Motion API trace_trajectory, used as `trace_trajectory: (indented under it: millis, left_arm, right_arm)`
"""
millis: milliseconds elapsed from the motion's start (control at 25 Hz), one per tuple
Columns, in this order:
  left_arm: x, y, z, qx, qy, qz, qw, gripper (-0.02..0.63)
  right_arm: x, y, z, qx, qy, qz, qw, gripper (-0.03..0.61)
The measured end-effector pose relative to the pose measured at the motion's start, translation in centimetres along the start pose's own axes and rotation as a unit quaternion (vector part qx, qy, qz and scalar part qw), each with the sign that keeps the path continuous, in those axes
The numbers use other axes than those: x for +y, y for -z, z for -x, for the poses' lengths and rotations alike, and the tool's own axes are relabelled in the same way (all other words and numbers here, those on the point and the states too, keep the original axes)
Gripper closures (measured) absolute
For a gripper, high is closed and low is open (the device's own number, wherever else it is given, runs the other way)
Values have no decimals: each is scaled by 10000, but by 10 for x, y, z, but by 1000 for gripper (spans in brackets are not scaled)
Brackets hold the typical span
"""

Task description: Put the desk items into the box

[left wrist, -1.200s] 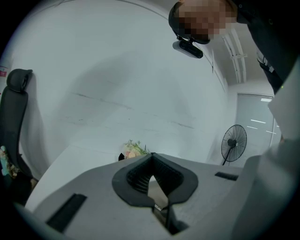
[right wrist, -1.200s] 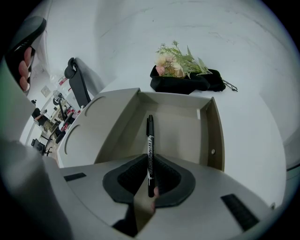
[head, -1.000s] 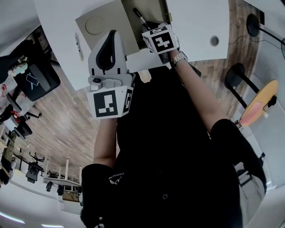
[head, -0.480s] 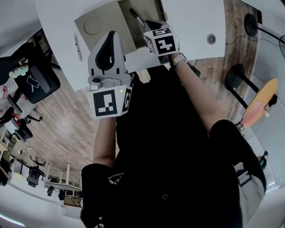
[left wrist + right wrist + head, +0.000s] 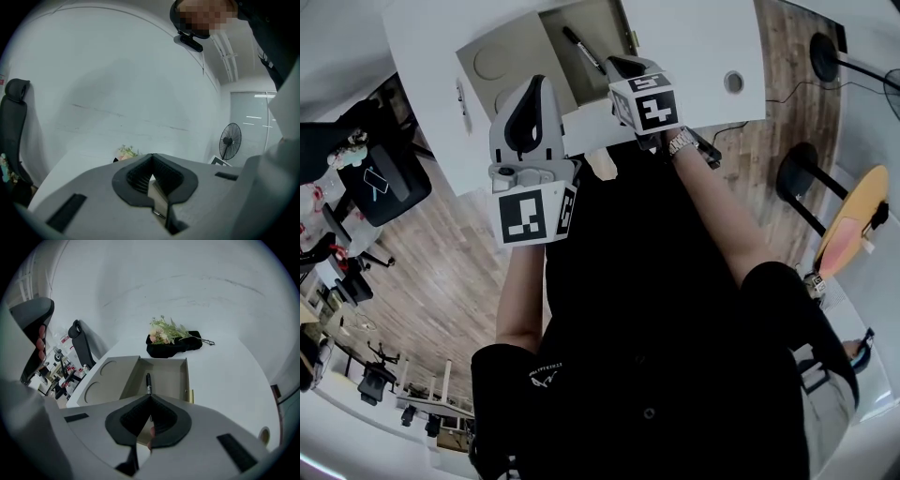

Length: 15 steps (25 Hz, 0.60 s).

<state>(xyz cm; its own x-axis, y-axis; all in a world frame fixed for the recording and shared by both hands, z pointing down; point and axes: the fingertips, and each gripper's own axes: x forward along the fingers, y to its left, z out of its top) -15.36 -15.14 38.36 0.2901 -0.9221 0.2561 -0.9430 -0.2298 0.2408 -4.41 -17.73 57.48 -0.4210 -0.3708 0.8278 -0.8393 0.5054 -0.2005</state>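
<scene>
Change: in the head view the right claw [image 5: 150, 397] has come back from the box [image 5: 115, 380] toward the near edge of the surface [image 5: 225, 376], and more of the pen [image 5: 148, 382] is uncovered than one second ago.
Right claw: its jaws have closed and the dark pads meet at the tip. Nothing is between them. It points steeply down at the box from above.
Left claw: the left claw [image 5: 151, 157] is also pressed together at the tip and holds nothing. It points almost level over the surface, toward a pale wall.
Pen: the black pen lies flat in the open compartment of the box, its length running from 12 o'clock to 6 o'clock in the right gripper view. It is left of the compartment's middle. No claw touches it.
Box: beige and low, it rests on the white surface. Two round recesses are at its 9 o'clock side and the open compartment is at its 3 o'clock side.
Claws in the head view: the left one is at 7 o'clock of the box, the right one at 5 o'clock of it.
Beyond the box: a black bag [image 5: 173, 345] with flowers [image 5: 166, 331] on top is at 12 o'clock of the box, well apart from it.
Surface hole: a round hole [image 5: 733, 82] is at 3 o'clock of the right claw in the head view.
Room: a standing fan [image 5: 229, 140] is at 3 o'clock in the left gripper view.
</scene>
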Motion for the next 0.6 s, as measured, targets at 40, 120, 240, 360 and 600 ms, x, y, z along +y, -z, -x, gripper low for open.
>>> trace_trajectory:
  millis: [40, 120, 240, 360, 600]
  left_arm:
    - [-2, 0, 1, -13, -1, -9, 10000, 606]
    - [-7, -2, 4, -45, -9, -42, 10000, 606]
    - [-21, -4, 10, -89, -29, -86, 9999, 606]
    - [-34, -4, 16, -117, -72, -60, 9999, 606]
    - [-51, -1, 29, -160, -248, 151, 9995, 606]
  right_arm:
    - [-1, -1, 5, -47, -3, -5, 10000, 580]
    - [-1, -3, 15, -151, -29, 19, 9999, 580]
    - [-3, -6, 34, -346, -81, 90, 9993, 580]
    - [-5, -11, 54, -558, -55, 257, 9981, 580]
    - [-2, -25, 89, -996, -53, 655, 9929, 580]
